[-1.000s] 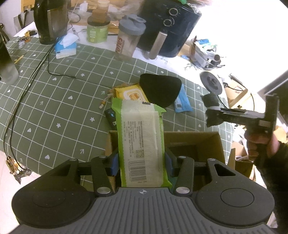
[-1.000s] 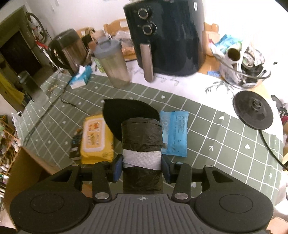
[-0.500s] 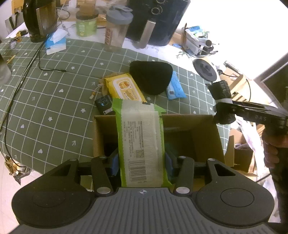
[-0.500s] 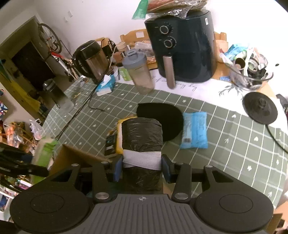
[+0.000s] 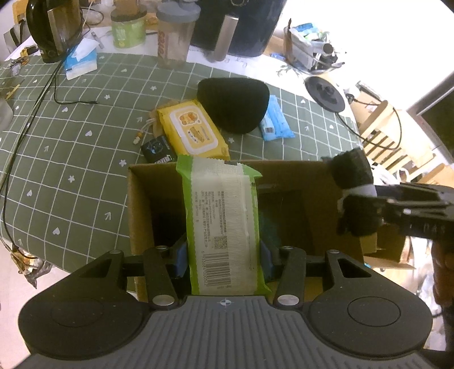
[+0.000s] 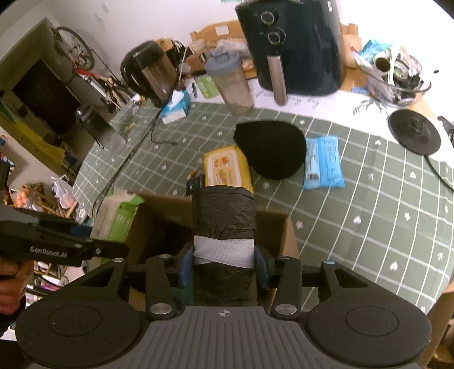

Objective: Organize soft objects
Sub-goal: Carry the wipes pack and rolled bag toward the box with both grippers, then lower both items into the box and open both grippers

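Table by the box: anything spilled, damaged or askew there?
Nothing spilled or damaged. The yellow pack lies skewed under the black cap, with the blue pack beside the cap, all loose beyond the box.

Both wrist cameras look steeply down along their fingers, close above the cardboard box (image 5: 142, 198), sharing the counter (image 6: 369, 198) beyond with its black hat (image 5: 235, 105).

Green-edged wipes pack (image 5: 224, 230) and black banded bag roll (image 6: 223, 227) held above an open cardboard box (image 5: 139, 204).

box interior (image 5: 292, 215) dark, air fryer (image 5: 235, 25) top cropped, pack print unreadable
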### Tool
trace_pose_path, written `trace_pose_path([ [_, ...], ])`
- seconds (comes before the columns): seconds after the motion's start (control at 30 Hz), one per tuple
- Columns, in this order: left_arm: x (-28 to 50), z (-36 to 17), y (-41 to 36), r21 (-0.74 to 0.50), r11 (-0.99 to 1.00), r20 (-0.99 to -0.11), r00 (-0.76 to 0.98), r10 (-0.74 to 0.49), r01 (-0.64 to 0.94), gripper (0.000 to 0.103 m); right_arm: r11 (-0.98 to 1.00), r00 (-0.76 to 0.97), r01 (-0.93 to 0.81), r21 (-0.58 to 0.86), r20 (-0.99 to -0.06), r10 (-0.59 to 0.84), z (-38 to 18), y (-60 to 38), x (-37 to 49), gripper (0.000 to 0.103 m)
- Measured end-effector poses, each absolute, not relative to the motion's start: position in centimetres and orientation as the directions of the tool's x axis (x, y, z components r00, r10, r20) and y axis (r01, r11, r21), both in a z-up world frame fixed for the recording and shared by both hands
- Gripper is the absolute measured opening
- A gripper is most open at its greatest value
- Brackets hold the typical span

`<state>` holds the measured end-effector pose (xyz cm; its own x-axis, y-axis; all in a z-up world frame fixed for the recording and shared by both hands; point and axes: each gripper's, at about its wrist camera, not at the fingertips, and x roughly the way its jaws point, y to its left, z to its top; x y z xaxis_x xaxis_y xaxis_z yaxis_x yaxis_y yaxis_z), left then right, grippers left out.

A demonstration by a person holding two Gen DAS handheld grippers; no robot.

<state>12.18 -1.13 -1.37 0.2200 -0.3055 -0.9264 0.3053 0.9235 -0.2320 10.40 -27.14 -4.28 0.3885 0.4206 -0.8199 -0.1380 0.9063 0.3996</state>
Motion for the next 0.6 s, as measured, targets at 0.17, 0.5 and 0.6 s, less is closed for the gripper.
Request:
trace_pose_path([
  [0.17,12.1,-2.2,-1.8,-0.215,0.927,-0.938,0.200,-0.284,0.307,0.047,0.911,0.358,-0.116,0.395,-0.839,0.409,-5.0,-26.0,9.3,0.048],
  [0.5,11.7,-3.3,-3.0,-0.195,0.935,-0.951,0.178,-0.254,0.296,0.047,0.921,0.331,-0.109,0.375,-0.860,0.389,-5.7,-24.9,8.1,0.048],
  [0.6,11.7,-3.5,-3.1,-0.190,0.938,-0.953,0.175,-0.247,0.290,0.047,0.921,0.321,-0.109,0.375,-0.863,0.390,-5.9,-25.0,8.1,0.048],
])
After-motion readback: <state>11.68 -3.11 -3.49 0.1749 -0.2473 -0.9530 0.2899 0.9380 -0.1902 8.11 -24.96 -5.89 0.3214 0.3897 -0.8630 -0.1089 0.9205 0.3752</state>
